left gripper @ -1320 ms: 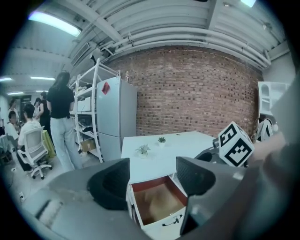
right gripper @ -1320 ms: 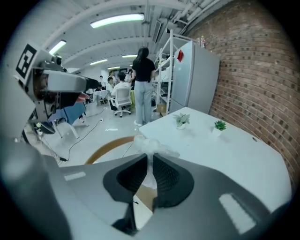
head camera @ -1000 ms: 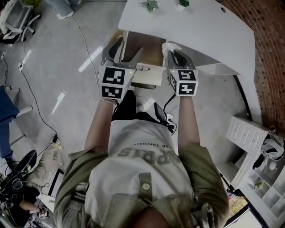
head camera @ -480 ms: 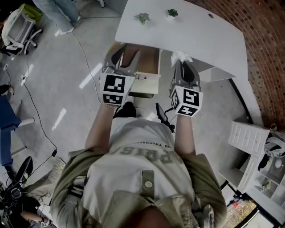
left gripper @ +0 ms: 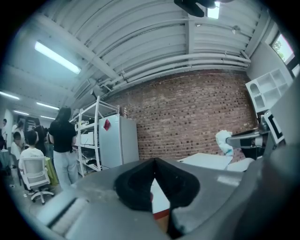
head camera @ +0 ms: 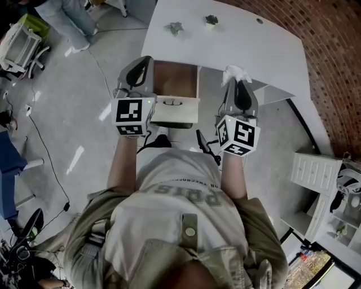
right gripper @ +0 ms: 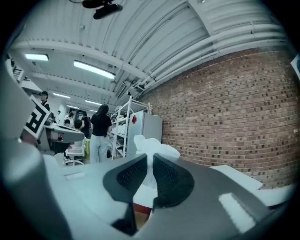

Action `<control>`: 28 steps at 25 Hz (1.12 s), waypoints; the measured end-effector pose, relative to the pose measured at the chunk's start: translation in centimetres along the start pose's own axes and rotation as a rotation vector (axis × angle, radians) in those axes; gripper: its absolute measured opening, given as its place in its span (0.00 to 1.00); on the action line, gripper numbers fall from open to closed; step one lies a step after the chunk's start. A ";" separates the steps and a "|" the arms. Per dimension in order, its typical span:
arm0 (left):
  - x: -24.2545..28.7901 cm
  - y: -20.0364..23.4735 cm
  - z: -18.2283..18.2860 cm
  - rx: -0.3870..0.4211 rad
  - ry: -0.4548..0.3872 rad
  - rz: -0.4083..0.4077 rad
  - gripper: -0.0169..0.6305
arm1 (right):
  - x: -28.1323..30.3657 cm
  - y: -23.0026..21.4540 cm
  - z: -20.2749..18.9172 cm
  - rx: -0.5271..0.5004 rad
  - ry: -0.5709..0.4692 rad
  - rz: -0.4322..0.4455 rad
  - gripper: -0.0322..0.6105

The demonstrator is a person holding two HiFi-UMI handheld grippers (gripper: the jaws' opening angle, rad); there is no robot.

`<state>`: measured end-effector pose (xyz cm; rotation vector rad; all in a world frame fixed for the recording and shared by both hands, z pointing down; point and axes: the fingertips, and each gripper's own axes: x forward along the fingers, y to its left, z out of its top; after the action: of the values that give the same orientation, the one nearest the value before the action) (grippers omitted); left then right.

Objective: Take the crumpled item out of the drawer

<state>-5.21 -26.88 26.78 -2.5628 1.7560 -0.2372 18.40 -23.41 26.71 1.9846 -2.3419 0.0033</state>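
The crumpled white item (head camera: 235, 74) is pinched in my right gripper (head camera: 238, 86), which is shut on it and held up in front of the white desk's edge (head camera: 271, 62). In the right gripper view the crumpled item (right gripper: 153, 144) sticks up between the pads of the right gripper (right gripper: 149, 164). The drawer (head camera: 176, 110) stands pulled out below the desk, its brown inside (head camera: 176, 76) showing. My left gripper (head camera: 139, 69) hovers at the drawer's left side. In its own view the left gripper (left gripper: 153, 163) is shut with nothing between the jaws.
Two small green plants (head camera: 174, 26) stand on the desk top. A brick wall (head camera: 335, 62) runs along the right, with a white shelf unit (head camera: 313, 168) below it. A person's legs (head camera: 70, 16), an office chair (head camera: 16, 46) and cables lie on the grey floor at left.
My left gripper's jaws have gone from open to shut, and it has moved left off the drawer front. The right gripper has drifted slightly right with the crumpled item.
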 end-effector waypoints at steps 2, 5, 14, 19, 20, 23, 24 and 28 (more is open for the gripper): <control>0.0 0.8 0.2 0.004 -0.005 0.018 0.04 | 0.0 -0.2 0.4 -0.002 -0.012 -0.006 0.11; -0.1 1.5 0.7 -0.005 -0.023 0.036 0.04 | 0.1 -0.4 1.0 -0.008 -0.031 -0.012 0.11; -0.5 2.6 0.9 -0.004 -0.026 0.047 0.04 | 0.1 0.3 1.9 -0.018 -0.052 -0.006 0.11; -0.8 2.9 0.8 -0.003 -0.022 0.043 0.04 | 0.0 0.7 1.7 -0.026 -0.047 -0.005 0.11; -0.8 3.0 0.7 -0.004 -0.021 0.043 0.04 | 0.0 0.7 1.6 -0.034 -0.042 -0.008 0.11; -0.9 3.2 0.5 0.008 -0.014 0.047 0.04 | -0.1 0.9 1.5 -0.056 -0.034 -0.012 0.11; -1.0 3.3 0.4 0.017 -0.009 0.049 0.04 | -0.1 1.0 1.4 -0.056 -0.033 -0.011 0.11; -1.1 3.5 0.2 0.029 -0.002 0.052 0.04 | -0.2 1.0 1.3 -0.053 -0.032 -0.016 0.11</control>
<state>-8.81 -27.17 26.11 -2.4930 1.8012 -0.2565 17.37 -23.14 25.50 1.9928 -2.3195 -0.0913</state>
